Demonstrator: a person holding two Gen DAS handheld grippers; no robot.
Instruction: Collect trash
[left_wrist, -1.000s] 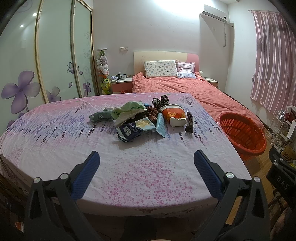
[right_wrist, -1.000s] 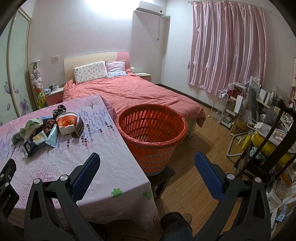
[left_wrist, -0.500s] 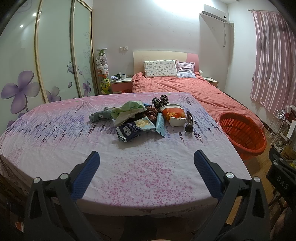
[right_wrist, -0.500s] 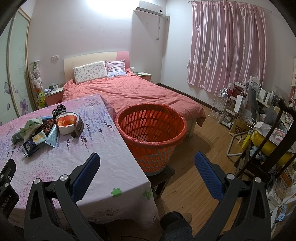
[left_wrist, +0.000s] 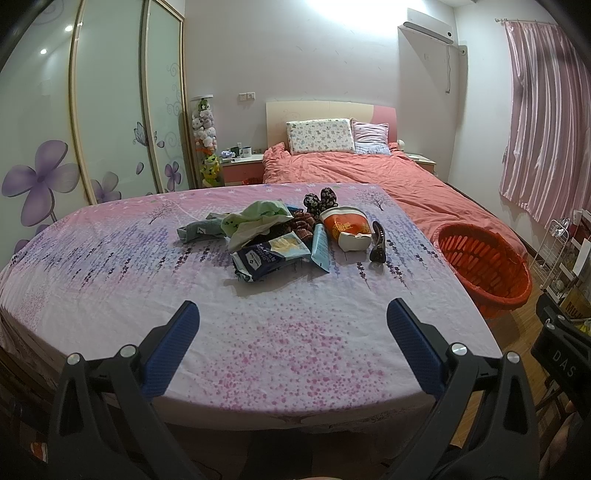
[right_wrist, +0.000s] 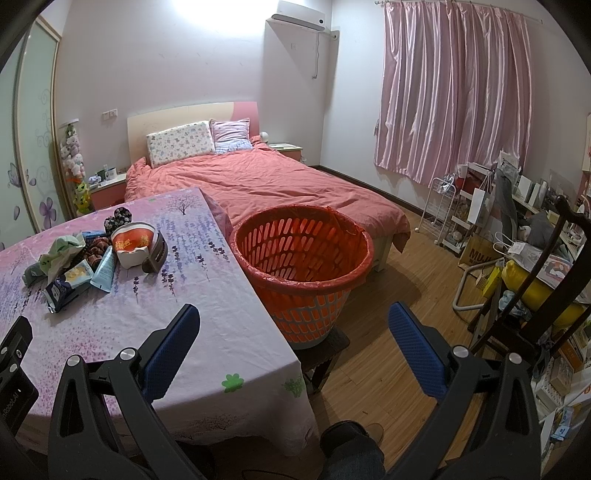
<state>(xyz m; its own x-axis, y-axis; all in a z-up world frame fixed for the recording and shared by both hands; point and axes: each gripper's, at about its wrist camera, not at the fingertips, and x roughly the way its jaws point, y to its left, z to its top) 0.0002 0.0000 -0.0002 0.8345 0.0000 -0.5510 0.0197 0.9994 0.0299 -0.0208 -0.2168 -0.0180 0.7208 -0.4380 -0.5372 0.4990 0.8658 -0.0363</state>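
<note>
At the near edge of the table draped in a pink and lilac flower-print cloth (left_wrist: 295, 343), I hold both tools short of the work. My left gripper (left_wrist: 291, 325) has its blue-padded jaws spread wide with nothing between them. My right gripper (right_wrist: 293, 328) is likewise spread and empty, aimed between the table corner and the orange slotted plastic basket lined with a red bag (right_wrist: 303, 266).

The trash sits in one heap well apart from both grippers, near the table's far half: a dark blue and yellow crinkled snack bag (left_wrist: 269, 254), a light blue squeeze tube (left_wrist: 320, 246), an orange and white paper noodle bowl lying on its side (left_wrist: 345, 229), a pale green crumpled plastic bag (left_wrist: 255, 218) and a dark curved wrapper (left_wrist: 378, 242).

Probable faults:
- The items overlap. Closing on one could drag its neighbour or bunch the loose cloth.
- The tipped bowl may roll or crush under a hard pinch.
- The basket stands on a low dark stool (right_wrist: 325, 347) just beside the table. A careless drop could miss the rim or nudge it.

Against the frames from a second ago, almost nothing differs. Both grippers are as wide as before, the heap is undisturbed, and each view has shifted only very slightly.
</note>
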